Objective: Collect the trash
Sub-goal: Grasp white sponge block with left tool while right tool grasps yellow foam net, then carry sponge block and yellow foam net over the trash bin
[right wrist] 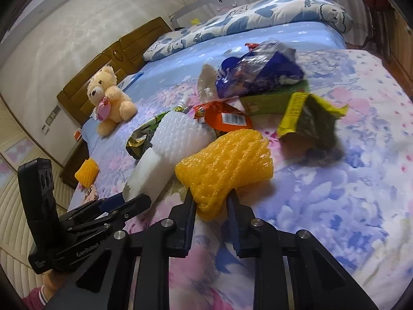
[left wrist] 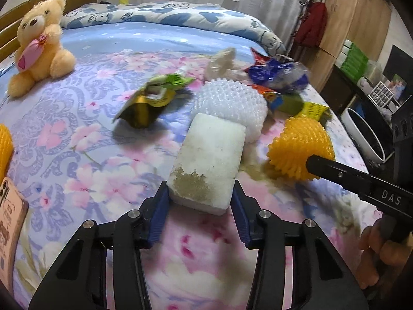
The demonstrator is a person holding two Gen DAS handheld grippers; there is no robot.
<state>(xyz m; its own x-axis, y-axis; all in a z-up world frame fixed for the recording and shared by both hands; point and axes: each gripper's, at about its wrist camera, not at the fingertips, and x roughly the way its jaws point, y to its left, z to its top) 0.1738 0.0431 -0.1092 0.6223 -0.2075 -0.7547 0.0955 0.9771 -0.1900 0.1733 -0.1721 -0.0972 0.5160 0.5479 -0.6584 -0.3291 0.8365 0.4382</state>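
A bed covered by a floral sheet is seen ahead of the tool. A wooden headboard is set against a pale patterned wall. A wooden wardrobe is placed far right, beside a curtain.
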